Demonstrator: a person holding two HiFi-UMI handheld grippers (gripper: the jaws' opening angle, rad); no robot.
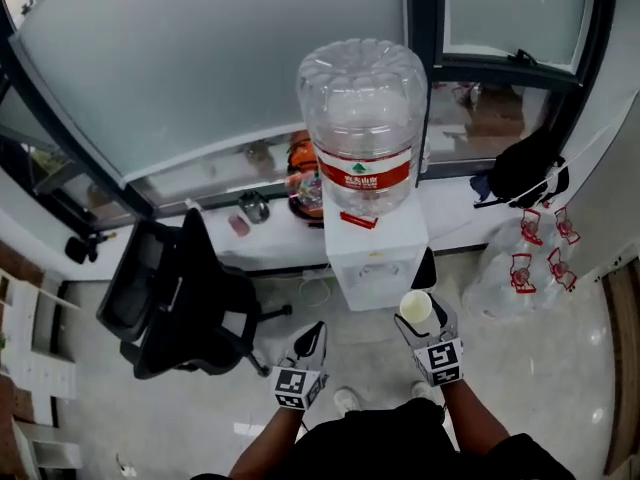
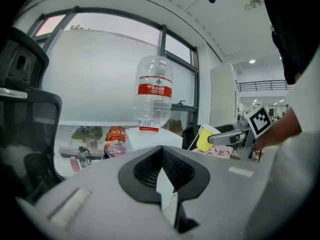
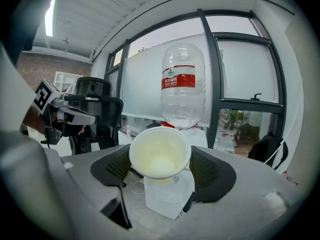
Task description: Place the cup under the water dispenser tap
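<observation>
The right tongs (image 3: 161,170) are clamped on a paper cup (image 3: 160,151), held in the air just short of the water dispenser (image 1: 378,260). It looks light, thin-walled and empty (easily crushed, I'd guess), so a gentle mid-wall squeeze suits it. The left tongs (image 2: 161,170) are closed on nothing.

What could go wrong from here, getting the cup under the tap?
1. The yellow paper cup is only pinched between the pads of the right tool. Its thin wall could buckle or slip as it is set down.
2. In the head view the clear bottle overhangs the white water dispenser, so the taps barely show. The cup may land off-centre or clip one.
</observation>
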